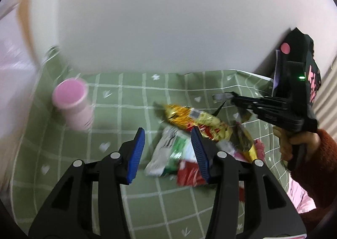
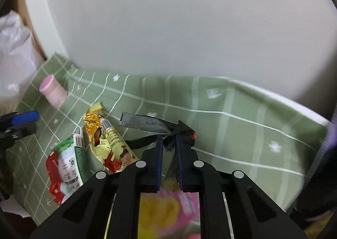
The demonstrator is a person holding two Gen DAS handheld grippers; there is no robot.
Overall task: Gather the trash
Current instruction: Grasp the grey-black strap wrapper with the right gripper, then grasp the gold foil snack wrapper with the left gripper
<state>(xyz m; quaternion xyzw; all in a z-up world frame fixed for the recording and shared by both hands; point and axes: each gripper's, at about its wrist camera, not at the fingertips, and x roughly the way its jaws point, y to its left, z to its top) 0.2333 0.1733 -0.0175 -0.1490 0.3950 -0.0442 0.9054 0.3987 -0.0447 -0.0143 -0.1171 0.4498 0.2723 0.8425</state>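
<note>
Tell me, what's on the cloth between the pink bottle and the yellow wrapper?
Nothing: the left wrist view shows only bare green cloth between the pink bottle and the yellow wrapper.

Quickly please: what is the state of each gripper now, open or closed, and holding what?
Left gripper: open, holding nothing, above the wrappers.
Right gripper: closed on the black and silver wrapper.

Left claw (image 1: 167, 152) gapes above green-white wrapper (image 1: 168, 154) on checked cloth (image 1: 126, 100).
</note>
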